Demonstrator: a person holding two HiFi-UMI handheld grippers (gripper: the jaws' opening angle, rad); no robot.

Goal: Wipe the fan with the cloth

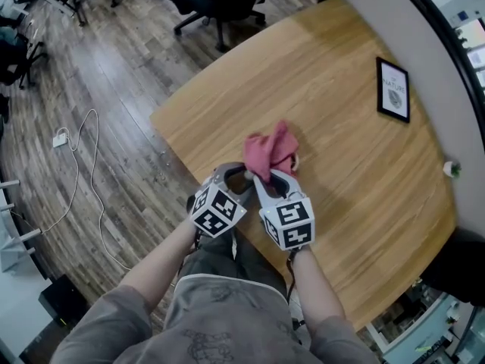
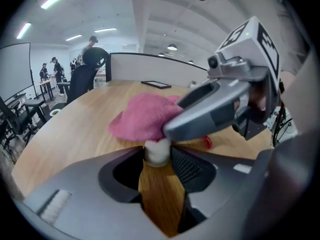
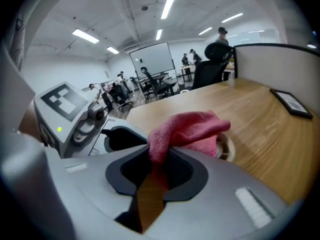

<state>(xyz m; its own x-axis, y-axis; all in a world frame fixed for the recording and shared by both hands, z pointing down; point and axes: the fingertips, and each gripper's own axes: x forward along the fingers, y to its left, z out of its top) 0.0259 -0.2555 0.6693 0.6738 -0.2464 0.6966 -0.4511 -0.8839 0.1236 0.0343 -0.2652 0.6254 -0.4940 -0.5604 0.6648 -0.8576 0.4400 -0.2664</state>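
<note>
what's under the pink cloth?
The fan, mostly hidden: only a pale rim shows past the cloth, plus a white stub clamped in the left hand-held gripper. The rest is covered.

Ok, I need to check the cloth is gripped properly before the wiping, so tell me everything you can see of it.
The cloth is pinkish-red, fuzzy like microfibre, and crumpled into loose folds. One end is pinched between the jaws of the right gripper. The rest bunches forward and drapes over the small white fan, hiding most of it, above the wooden table. No stains or tears show.
</note>
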